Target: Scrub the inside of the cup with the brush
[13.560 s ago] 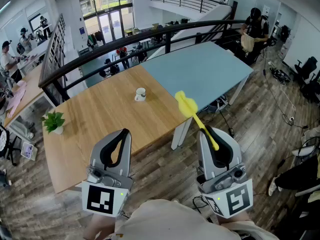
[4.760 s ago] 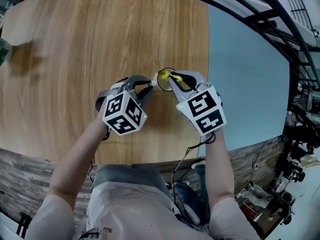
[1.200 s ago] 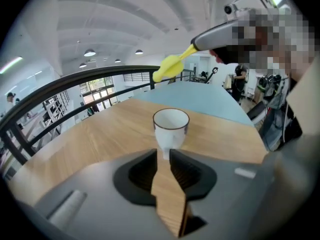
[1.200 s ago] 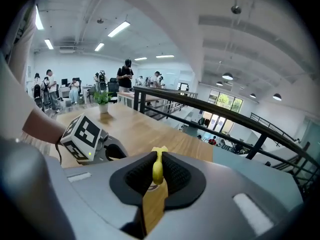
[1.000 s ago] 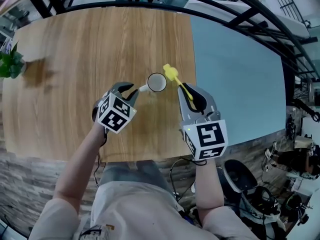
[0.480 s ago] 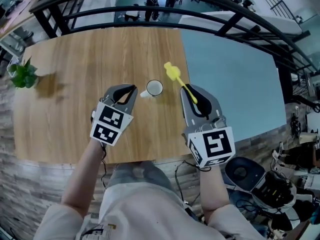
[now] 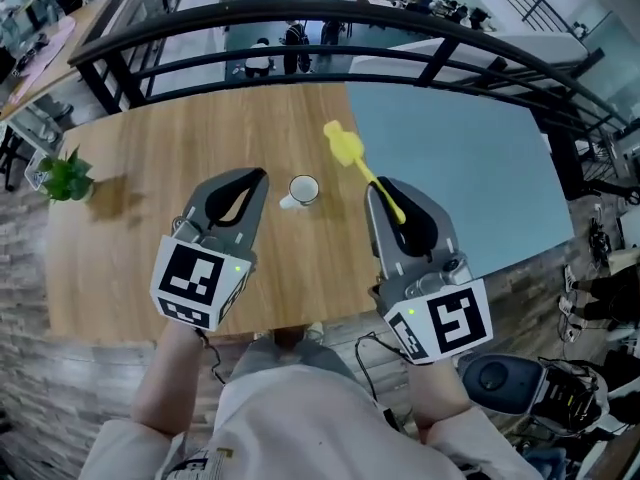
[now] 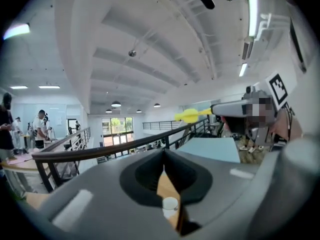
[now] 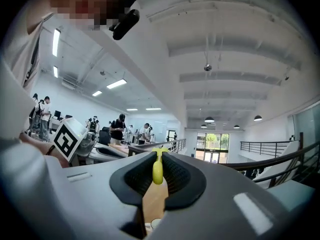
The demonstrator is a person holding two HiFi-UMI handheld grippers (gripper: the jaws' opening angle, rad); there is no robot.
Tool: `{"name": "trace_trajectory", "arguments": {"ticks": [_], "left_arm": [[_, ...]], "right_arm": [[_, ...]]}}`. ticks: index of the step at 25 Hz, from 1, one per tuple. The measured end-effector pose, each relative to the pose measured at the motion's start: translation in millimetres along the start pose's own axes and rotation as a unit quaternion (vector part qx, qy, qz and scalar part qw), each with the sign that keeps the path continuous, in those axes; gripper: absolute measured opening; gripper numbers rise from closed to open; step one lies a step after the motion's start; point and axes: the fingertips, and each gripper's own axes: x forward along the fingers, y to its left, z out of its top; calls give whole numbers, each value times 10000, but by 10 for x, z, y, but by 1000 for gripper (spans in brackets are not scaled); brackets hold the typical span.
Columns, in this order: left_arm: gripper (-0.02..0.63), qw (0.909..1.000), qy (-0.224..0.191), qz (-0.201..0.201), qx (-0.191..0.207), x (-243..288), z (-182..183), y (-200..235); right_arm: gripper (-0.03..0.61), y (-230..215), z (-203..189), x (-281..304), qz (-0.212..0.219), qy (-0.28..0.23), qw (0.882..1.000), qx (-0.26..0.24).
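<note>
White round cup (image 7: 303,189) on bare wood table (image 7: 140,158), left gripper (image 7: 256,179) beside it — jaws together, right gripper (image 7: 377,189) clamping slim yellow brush (image 7: 346,149).

The cup (image 7: 303,189) is white, the brush (image 7: 345,148) bright yellow. The tabletop (image 7: 150,148) is pale wood grain, light blue at right. The left gripper (image 7: 252,178) and right gripper (image 7: 378,190) are grey, black-padded, with black-and-white marker cubes.

A cup (image 7: 303,189) is set upright on the wooden part of the table (image 7: 150,158), near the seam with the blue part (image 7: 450,158). A potted plant (image 7: 66,178) is placed by the wooden part's left edge, well apart from the cup.
</note>
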Motion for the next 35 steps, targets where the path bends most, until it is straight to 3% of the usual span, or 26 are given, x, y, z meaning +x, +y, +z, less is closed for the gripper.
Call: {"name": "trace_trajectory", "arguments": {"ticks": [4,7,12,17,26,31,35], "left_arm": [[3,9991,-378,38,180,-268,658,-234],[3,9974,-640,166,284,-442,915,-307],[3,9955,-844,212,366,-685,974,-324],[3,9930,-983,445,475,-900,1085,-369],[3,9910,-923,382,889,-1023,1122,-637],[3,9921,-867,333,842,-1053,1131,-657],[3,9922,-881,387,790,-1094,1208,-616]], "right_arm": [[35,-29,485,-298,53,-323,9994,-87],[35,-31,735,-471,-7,-712,9974,-60],[35,82,899,-634,-80,-1262,9920,57],[35,147,1110,-820,328,-1678,9818,824],[35,243,1092,-926,324,-1681,9830,660],[35,263,1127,-899,283,-1668,9841,536],[35,256,1161,-883,129,-1589,9871,121]]}}
